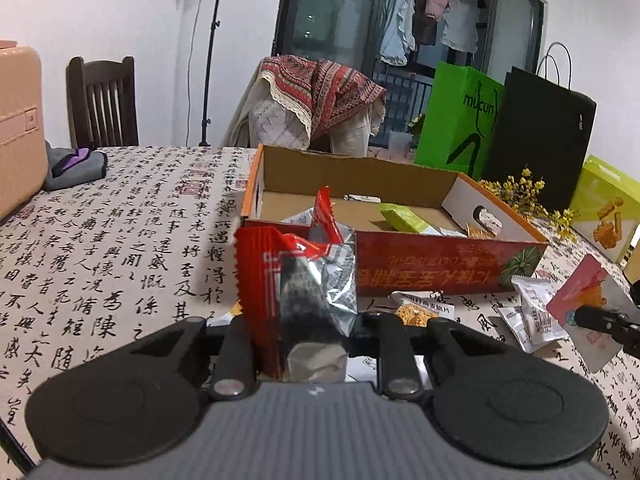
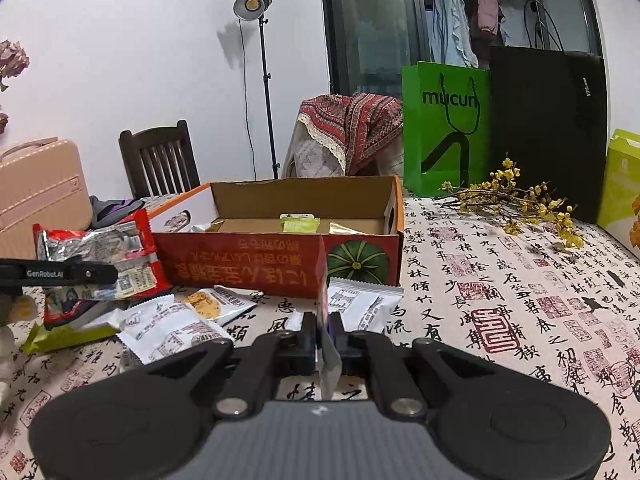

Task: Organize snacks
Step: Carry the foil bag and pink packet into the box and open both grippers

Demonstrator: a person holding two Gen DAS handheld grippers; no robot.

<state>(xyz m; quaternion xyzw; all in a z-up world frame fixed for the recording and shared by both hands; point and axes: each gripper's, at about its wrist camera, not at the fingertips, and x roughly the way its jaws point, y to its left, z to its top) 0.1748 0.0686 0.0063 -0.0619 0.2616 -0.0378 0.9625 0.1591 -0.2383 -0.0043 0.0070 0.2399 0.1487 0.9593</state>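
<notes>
My left gripper (image 1: 314,332) is shut on a crumpled red and silver snack packet (image 1: 304,276), held upright just in front of the cardboard box (image 1: 420,264). From the right wrist view this packet (image 2: 100,248) sits left of the box (image 2: 280,264), with the left gripper (image 2: 80,274) across it. My right gripper (image 2: 324,328) is shut on a thin pink packet (image 2: 325,304), seen edge-on. The left wrist view shows that pink packet (image 1: 580,296) at far right. The open box holds a green packet (image 2: 300,224) and a few others.
Loose white packets (image 2: 168,328) and a green one (image 2: 64,338) lie on the calligraphy tablecloth before the box. A green bag (image 2: 444,128), black bag (image 2: 548,128), yellow flowers (image 2: 520,200) and a yellow-green carton (image 1: 608,212) stand at back right. A pink suitcase (image 2: 36,192) is at left.
</notes>
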